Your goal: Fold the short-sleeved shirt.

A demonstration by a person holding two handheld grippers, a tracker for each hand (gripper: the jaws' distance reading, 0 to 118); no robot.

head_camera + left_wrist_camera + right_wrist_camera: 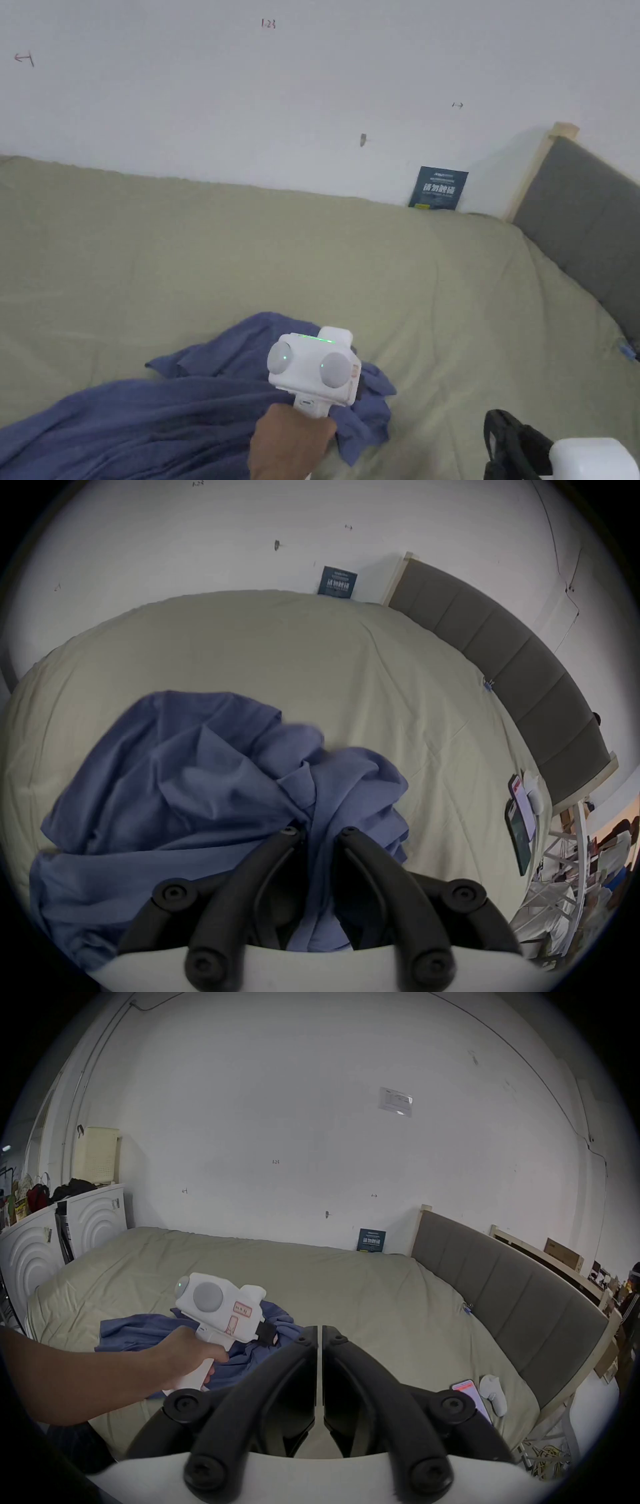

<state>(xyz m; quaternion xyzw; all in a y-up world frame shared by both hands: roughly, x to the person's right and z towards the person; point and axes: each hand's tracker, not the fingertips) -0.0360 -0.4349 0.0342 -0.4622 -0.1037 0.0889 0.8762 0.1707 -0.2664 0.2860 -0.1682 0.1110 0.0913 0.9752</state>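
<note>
The crumpled blue-violet cotton short-sleeved shirt (pixel 187 406) lay bunched in a heap on the near left part of the bed (pixel 312 250), which was covered with a pale olive sheet. No fold looked made yet; by my judgement the task was at its very start, with spreading the cloth flat and all the folds left to do. The left gripper (pixel 317 833), a white handheld unit with black jaws, was over the heap's right side; a ridge of the shirt's fabric ran up between its jaws, which stood slightly apart, so whether both pressed on the cloth could not be told. Further right, the right gripper (pixel 319 1329) hovered over bare sheet with its jaws brought together on nothing. Beyond it, two phones (pixel 519 812) and a small white controller (pixel 493 1394) rested near the grey padded headboard (pixel 581 212), well apart from the shirt. A dark blue booklet (pixel 438 187) leaned against the white wall. Nothing obstructed the open sheet
</note>
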